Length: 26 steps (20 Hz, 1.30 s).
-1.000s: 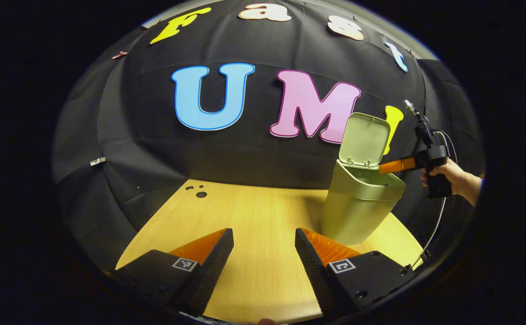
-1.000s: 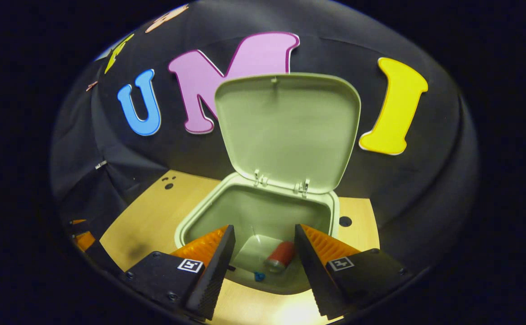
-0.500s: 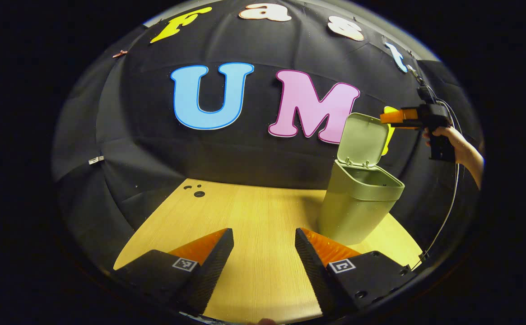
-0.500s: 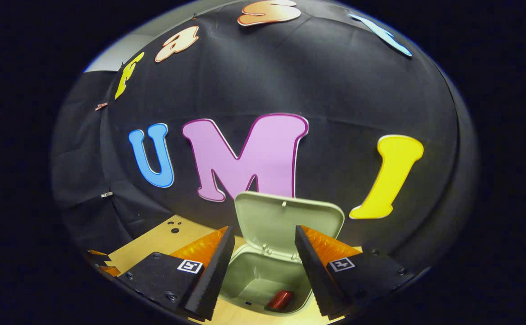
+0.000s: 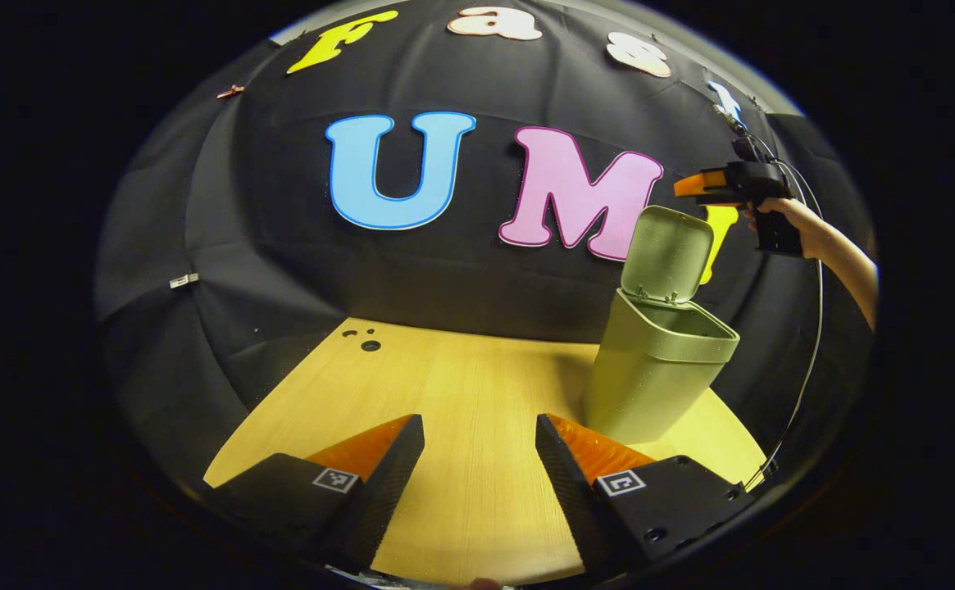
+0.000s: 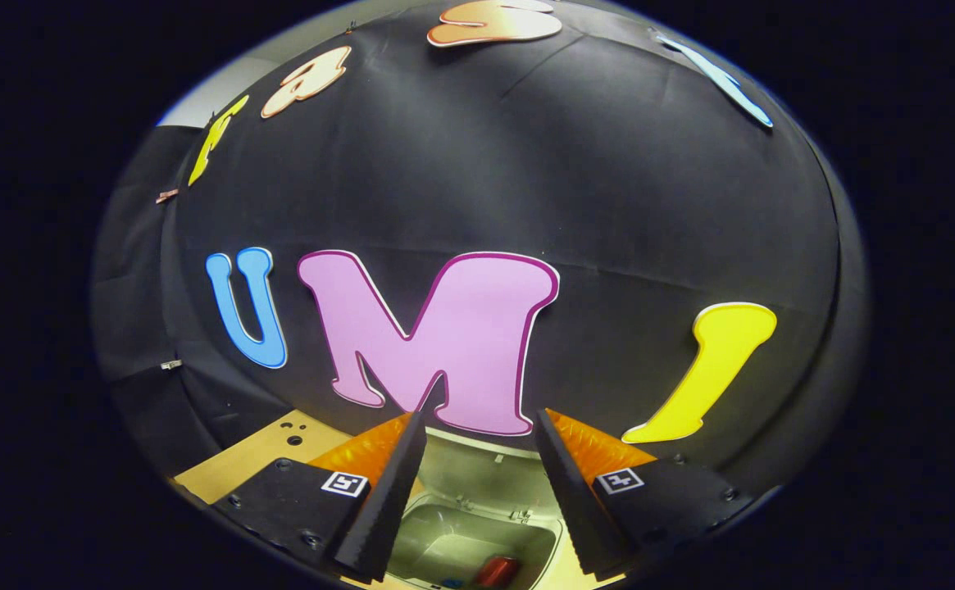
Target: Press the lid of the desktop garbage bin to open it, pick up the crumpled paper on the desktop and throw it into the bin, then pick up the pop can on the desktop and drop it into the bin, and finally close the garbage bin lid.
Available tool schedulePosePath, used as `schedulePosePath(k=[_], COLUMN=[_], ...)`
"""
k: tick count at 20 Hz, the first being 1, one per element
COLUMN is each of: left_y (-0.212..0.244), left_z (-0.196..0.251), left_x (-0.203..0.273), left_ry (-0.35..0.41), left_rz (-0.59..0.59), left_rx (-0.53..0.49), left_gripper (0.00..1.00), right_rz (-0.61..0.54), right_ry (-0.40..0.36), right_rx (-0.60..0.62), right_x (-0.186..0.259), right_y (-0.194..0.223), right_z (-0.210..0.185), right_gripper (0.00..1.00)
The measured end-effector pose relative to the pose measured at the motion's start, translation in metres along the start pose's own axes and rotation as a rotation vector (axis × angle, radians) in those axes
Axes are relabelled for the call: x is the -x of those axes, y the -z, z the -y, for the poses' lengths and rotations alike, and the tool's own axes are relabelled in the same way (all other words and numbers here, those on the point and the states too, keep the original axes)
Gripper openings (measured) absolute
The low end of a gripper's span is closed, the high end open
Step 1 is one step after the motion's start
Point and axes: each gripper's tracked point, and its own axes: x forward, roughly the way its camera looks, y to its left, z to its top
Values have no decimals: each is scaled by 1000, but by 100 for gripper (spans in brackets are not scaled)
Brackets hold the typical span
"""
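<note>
While right hand-held gripper (image 6: 477, 492) gapes above lid (image 6: 477, 463) edge, left (image 5: 477, 483) open.

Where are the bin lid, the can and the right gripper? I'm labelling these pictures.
bin lid (image 5: 667, 247), left gripper view, inner face.
can (image 6: 496, 570), right gripper view, side, inside the bin.
right gripper (image 5: 690, 185), left gripper view, fingertips.

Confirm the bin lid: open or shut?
Open. The lid stands upright on its hinge above the bin, and the pop can shows inside.
</note>
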Motion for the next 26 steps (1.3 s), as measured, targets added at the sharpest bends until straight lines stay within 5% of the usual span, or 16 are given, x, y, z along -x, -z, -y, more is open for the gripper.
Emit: schedulePosePath(k=[8, 13, 26], left_y=[3, 4, 7], left_z=[-16, -12, -2], left_x=[2, -3, -5], left_ry=[-39, -17, 50], left_rz=[-7, -13, -24], left_rx=[32, 32, -3], left_gripper=[90, 90, 90], right_rz=[-88, -96, -251], right_ry=[13, 2, -71], right_rx=[-18, 28, -78], right_x=[-21, 5, 73], right_y=[29, 39, 118], right_z=[5, -5, -41], right_gripper=[86, 86, 87])
